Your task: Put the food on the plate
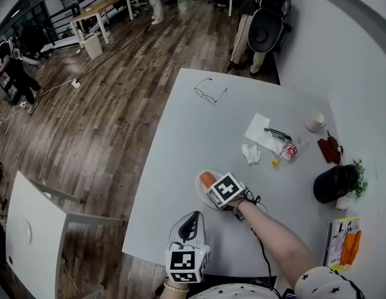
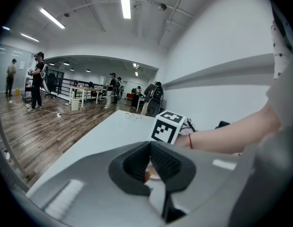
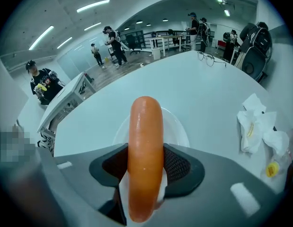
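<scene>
Here we pinch the sausage [image 3: 145, 122] between the jaws of our right gripper [image 3: 146, 169], over the white plate [image 3: 179, 126] on the grey table [image 3: 208, 89]. Our left gripper [image 2: 150, 162] hangs at the table's near edge, jaws pressed together on nothing. Crumpled napkins [image 3: 255, 124] lie right of the plate, and eyeglasses [image 3: 211, 58] are well beyond.

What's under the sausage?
A white plate on the grey table. The right tool grips the sausage above it, covering the plate's near part. Whether sausage and plate touch cannot be seen.
</scene>
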A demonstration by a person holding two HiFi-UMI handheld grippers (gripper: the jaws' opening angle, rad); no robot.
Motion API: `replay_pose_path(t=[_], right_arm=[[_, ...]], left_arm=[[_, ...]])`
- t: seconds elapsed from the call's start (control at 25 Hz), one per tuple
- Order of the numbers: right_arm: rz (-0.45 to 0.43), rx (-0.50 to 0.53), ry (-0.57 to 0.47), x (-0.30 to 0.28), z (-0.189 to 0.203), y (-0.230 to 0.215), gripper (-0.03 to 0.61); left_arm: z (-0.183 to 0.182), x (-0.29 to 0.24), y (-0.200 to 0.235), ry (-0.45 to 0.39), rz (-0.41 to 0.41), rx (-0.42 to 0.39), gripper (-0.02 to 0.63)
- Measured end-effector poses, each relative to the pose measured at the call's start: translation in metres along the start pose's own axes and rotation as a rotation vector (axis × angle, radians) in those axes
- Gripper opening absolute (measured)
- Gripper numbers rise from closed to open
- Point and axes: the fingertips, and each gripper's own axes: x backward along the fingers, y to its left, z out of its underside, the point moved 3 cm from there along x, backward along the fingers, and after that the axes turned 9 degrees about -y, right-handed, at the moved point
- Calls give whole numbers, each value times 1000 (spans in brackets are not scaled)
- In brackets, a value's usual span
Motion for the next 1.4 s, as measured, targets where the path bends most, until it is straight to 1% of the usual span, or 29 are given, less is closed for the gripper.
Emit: replay_pose_path(t=[0.24,0.32,0.4,0.48,0.52,0.56,0.68,0.76,0.88,0.96,1.04,1.12,1.2,1.24,1.32,1.4], right_arm=[[1,27,20,-8,-3,-5,212],[16,41,18,-9,-4,-4,212],[29,49,6,-10,-7,-3,213],[25,25,-23,-9,-10,-2,228],[23,8,-43,-7,-12,-1,257],[25,-5,-67,-4,-15,0,266],[44,-22,-160,15,-25,6,270],[30,-41,-245,36,-33,16,273],[-9,-93,-408,76,-36,37,265],[-14,-144,-533,108,-32,50,239],[-1,-193,-655,141,-25,65,176],[49,-220,-742,169,-14,78,113],[114,-229,-794,190,1,90,44],[137,-232,-813,198,9,97,21],[155,-243,-846,210,24,112,2],[159,-263,-873,218,41,126,2]], left_arm=[[5,3,-1,12,-5,1,8],[4,4,0,10,-7,0,8],[2,5,1,5,-7,1,8],[-1,6,1,0,-4,-2,8],[-2,7,0,-3,-2,-5,8],[-4,9,0,-6,2,-7,8],[-7,14,-2,-14,14,-17,8],[-10,18,-2,-20,21,-24,8],[-13,24,-5,-28,31,-28,8],[-13,29,-10,-33,41,-32,8],[-14,35,-16,-40,54,-36,8],[-14,41,-22,-45,65,-39,8],[-12,50,-29,-45,76,-44,8],[-11,55,-32,-45,83,-47,8],[-7,64,-39,-46,99,-53,8],[-2,75,-44,-46,110,-58,8]])
